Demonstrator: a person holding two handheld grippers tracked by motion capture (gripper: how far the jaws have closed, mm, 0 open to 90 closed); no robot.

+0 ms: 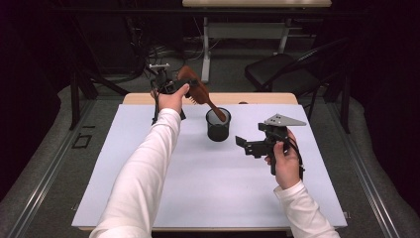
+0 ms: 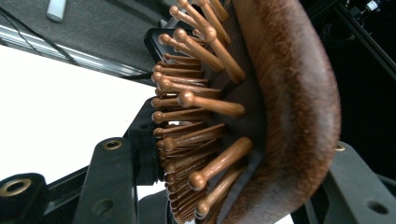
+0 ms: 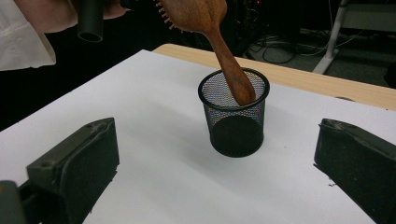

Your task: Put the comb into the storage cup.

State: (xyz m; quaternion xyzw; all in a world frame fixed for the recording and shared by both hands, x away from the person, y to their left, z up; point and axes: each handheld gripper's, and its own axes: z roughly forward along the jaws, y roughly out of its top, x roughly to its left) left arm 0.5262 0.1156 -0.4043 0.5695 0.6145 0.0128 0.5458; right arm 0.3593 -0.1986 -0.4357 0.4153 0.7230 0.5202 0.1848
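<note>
A brown wooden hairbrush (image 1: 197,88) hangs tilted over the back of the table, and my left gripper (image 1: 187,88) is shut on its head. Its handle slants down to the right, with the tip inside the rim of a black mesh cup (image 1: 218,127). In the left gripper view the brush's bristled head (image 2: 261,107) sits pressed between the two jaws. My right gripper (image 1: 246,145) is held to the right of the cup, open and holding nothing. From the right gripper view, the cup (image 3: 233,116) stands upright with the brush handle (image 3: 231,65) dipping into it, ahead of my right gripper (image 3: 215,172).
A white sheet (image 1: 198,188) covers the wooden table (image 1: 148,98). Beyond the table stand a black chair (image 1: 282,69) and a desk's legs (image 1: 205,49) with cables on the floor. The person's white sleeves reach in from the bottom.
</note>
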